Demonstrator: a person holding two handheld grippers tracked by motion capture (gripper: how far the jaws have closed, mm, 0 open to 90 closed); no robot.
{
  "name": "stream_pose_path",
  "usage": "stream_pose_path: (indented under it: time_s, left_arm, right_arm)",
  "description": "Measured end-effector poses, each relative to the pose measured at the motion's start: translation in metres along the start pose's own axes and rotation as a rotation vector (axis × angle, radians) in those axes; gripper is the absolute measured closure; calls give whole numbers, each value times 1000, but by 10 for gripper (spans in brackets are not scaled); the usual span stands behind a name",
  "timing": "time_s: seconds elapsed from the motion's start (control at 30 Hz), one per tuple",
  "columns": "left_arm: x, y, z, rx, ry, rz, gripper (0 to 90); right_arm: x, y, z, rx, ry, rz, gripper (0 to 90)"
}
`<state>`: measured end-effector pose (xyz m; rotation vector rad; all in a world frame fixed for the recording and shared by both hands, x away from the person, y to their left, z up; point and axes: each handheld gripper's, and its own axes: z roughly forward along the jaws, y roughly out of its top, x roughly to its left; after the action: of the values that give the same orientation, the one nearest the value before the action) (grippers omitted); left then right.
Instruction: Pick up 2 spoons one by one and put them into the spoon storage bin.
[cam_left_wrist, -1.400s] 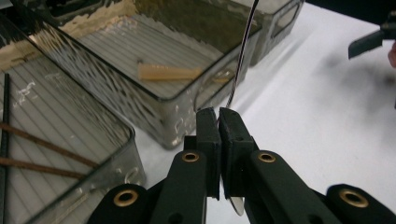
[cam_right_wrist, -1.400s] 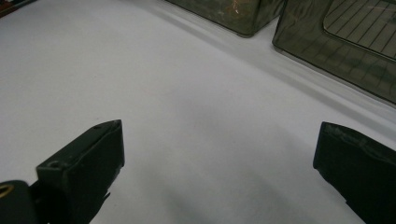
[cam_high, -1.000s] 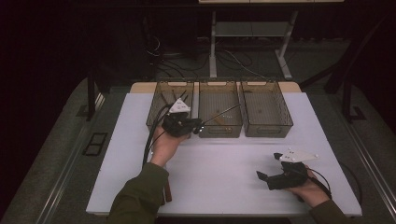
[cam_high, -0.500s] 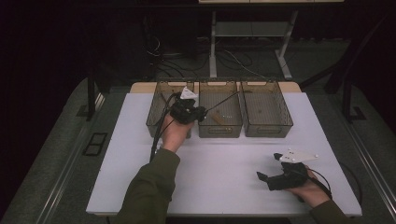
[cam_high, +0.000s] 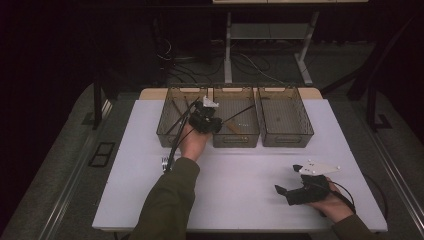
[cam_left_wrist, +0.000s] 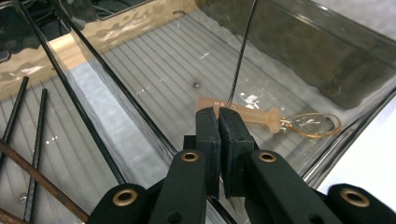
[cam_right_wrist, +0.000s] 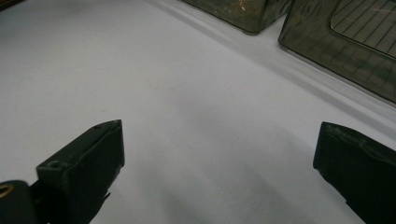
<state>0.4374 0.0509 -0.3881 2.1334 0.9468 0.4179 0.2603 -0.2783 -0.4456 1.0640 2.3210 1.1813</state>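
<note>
Black thin rod (cam_left_wrist: 243, 51) was clamped by the left gripper (cam_left_wrist: 218, 112) over the middle bin's wall (cam_left_wrist: 116, 116); right gripper (cam_right_wrist: 219, 154) was held wide open above bare table (cam_right_wrist: 140, 70).

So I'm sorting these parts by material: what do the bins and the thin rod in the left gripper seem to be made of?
The bins look like smoke-tinted clear plastic: you see through the walls, and the ribbed floors shine. The thin rod, pinched by the left gripper, looks like dark metal wire or maybe carbon: very slim, straight, with a faint glint. I cannot tell which.
</note>
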Motion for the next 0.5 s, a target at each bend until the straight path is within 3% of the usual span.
stream_pose_path:
  time_s: [0.1,0.23,0.5]
  left_arm:
    - [-1,-1,1,-5,3,1,783]
    - [-2,0,0,-18,-8,8,746]
    - [-2,1,-9,-54,-57,10,631]
  right_arm:
    - [0,0,0,0,0,0,22]
    - [0,0,0,2,1,-3,22]
    - [0,0,0,1,2,-2,22]
